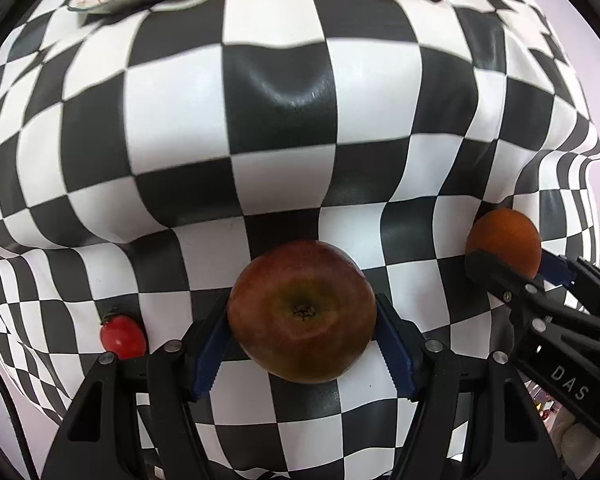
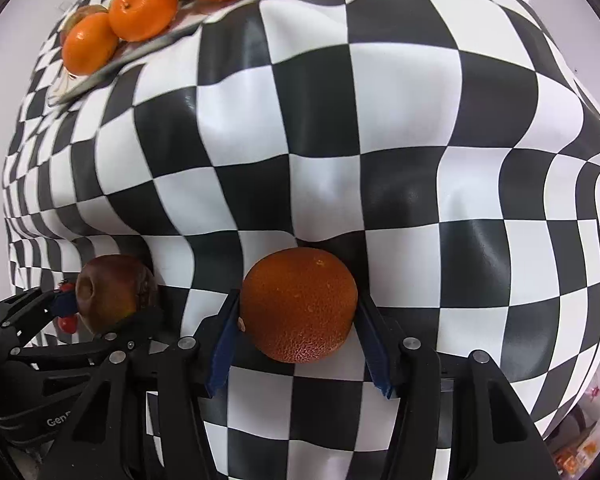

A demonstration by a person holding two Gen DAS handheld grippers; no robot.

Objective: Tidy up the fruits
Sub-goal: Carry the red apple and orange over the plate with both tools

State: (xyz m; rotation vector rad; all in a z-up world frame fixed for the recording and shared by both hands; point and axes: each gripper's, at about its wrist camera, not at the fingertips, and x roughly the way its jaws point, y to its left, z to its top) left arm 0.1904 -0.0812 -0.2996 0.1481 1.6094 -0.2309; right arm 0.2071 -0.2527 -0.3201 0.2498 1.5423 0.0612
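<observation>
In the left wrist view, a dark red apple (image 1: 302, 312) sits stem end up between the blue pads of my left gripper (image 1: 301, 308), which is shut on it. My right gripper (image 2: 298, 299) is shut on a dark orange (image 2: 300, 306). Both point down over the black-and-white checkered cloth (image 1: 276, 112). Each gripper shows in the other's view: the right gripper (image 1: 512, 276) with the orange (image 1: 504, 240) at the right edge, the left gripper (image 2: 108, 308) with the apple (image 2: 112, 296) at the lower left. I cannot tell whether either fruit touches the cloth.
A small red tomato (image 1: 123, 336) lies on the cloth left of the apple, and also shows in the right wrist view (image 2: 67, 323). At the far side, a patterned plate (image 2: 100, 76) holds several mandarins (image 2: 144, 8). The cloth is rumpled and drops off at the table's right edge.
</observation>
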